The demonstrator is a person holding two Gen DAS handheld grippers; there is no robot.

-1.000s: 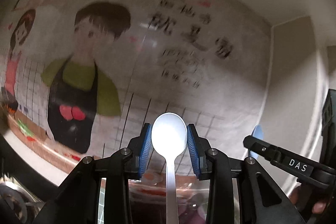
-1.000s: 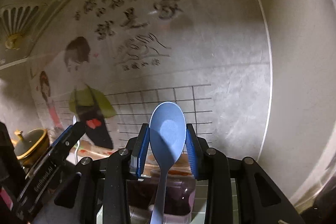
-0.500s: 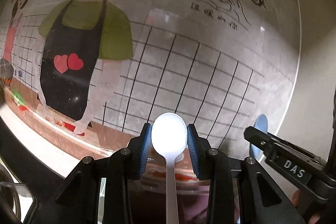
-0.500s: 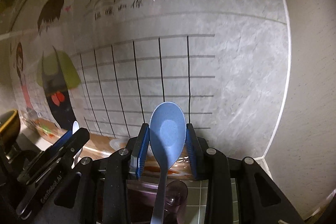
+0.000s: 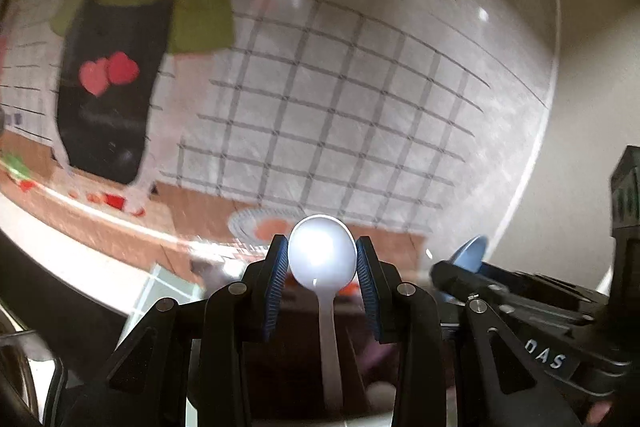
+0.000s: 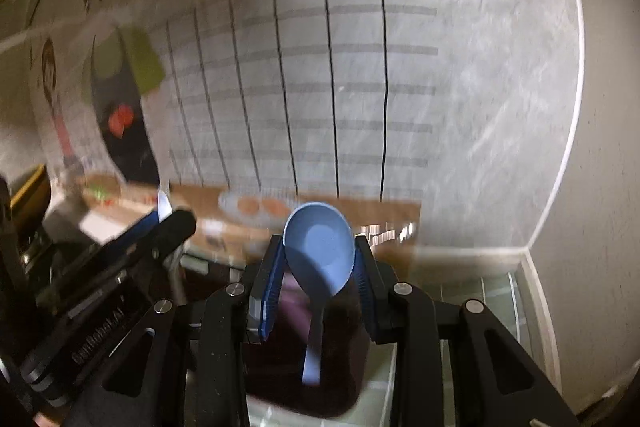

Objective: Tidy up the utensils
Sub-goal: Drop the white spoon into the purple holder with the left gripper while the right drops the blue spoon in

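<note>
Because both spoons look like thin plastic, I think they are very light and a bit bendy, and smooth enough to slip. The white spoon (image 5: 322, 259) sits in the left gripper (image 5: 322, 279). Its round bowl is squeezed between the two blue pads (image 5: 276, 279), and its thin handle hangs down behind them. The blue spoon (image 6: 319, 247) sits the same way in the right gripper (image 6: 318, 275), bowl up between the pads, handle pointing down. It leans a little to one side, so I think it could twist out.

Both grippers are clamped on their spoons by the bowl. The bowl is wide and curved, so the pads only touch its edges. A better place to grab might be the flat handle, but that is just my guess.

Under the right gripper there is a dark purple cup (image 6: 304, 367), and the blue handle points down into it. I cannot tell if it touches the bottom. Under the left gripper the same dark thing shows, but it is blurry.

The two grippers are close beside each other. Behind them is a wall sticker (image 5: 320, 107) with a grid and a cartoon person in an apron.
</note>
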